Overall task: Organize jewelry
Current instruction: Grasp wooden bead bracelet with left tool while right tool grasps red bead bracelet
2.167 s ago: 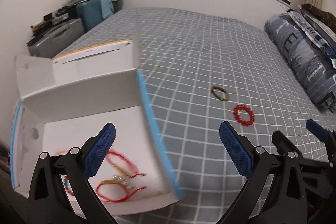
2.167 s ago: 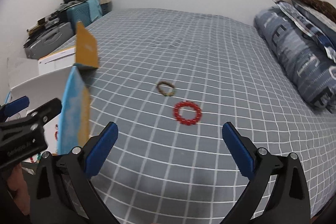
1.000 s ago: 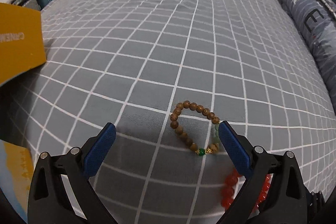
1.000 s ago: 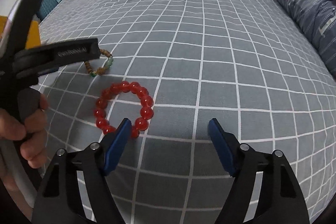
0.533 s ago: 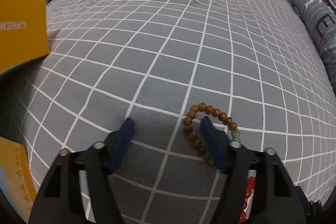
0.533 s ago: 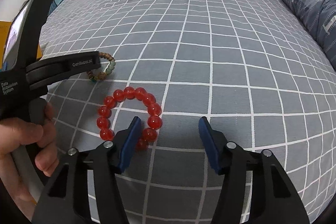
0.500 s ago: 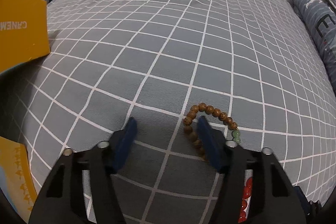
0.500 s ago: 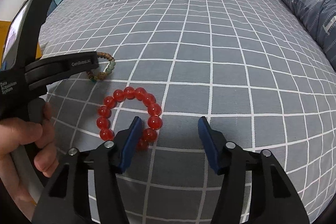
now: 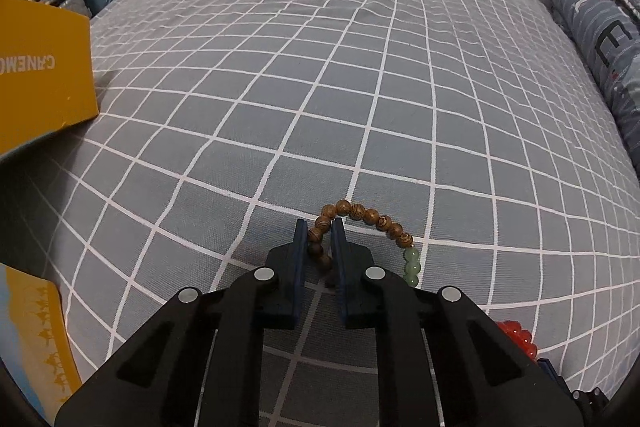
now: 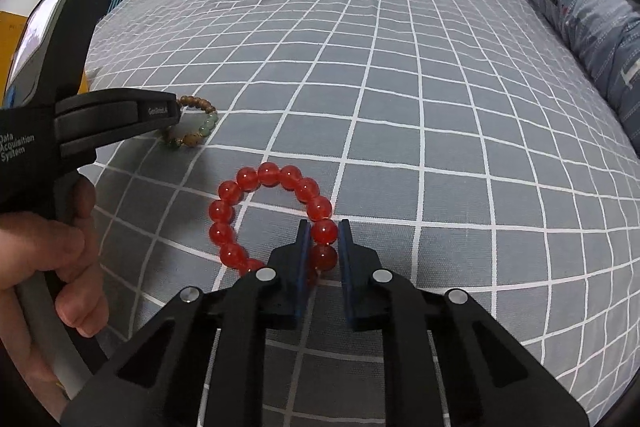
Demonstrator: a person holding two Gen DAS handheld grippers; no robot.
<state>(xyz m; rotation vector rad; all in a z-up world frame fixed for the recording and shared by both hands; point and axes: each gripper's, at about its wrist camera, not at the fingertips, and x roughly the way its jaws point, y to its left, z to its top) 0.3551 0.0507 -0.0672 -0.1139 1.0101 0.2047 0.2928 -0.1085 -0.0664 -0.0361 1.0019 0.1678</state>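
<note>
Left wrist view: the left gripper (image 9: 320,237) has just been closing, and its jaws now stand narrow with the wooden bead bracelet (image 9: 362,217) between them. The blue pads (image 9: 301,247) press on the brown beads on the loop's left side. The rest of the loop arcs out ahead of and to the right of the fingertips, its green beads lying just right of the right finger on the checked bedsheet (image 9: 340,87). A few beads of the red bead bracelet (image 9: 516,337) show behind the right finger, low at right. A yellow box flap (image 9: 44,75) stands well off to the left.

Right wrist view: the right gripper (image 10: 323,237) has also just been closing, and its pads clamp red beads on the right side of the red bead bracelet (image 10: 268,175). The remaining loop lies ahead and left of the fingertips on the sheet. Farther left, a hand (image 10: 52,267) holds the left gripper (image 10: 174,111), its tip on the wooden bead bracelet (image 10: 198,129).
</note>
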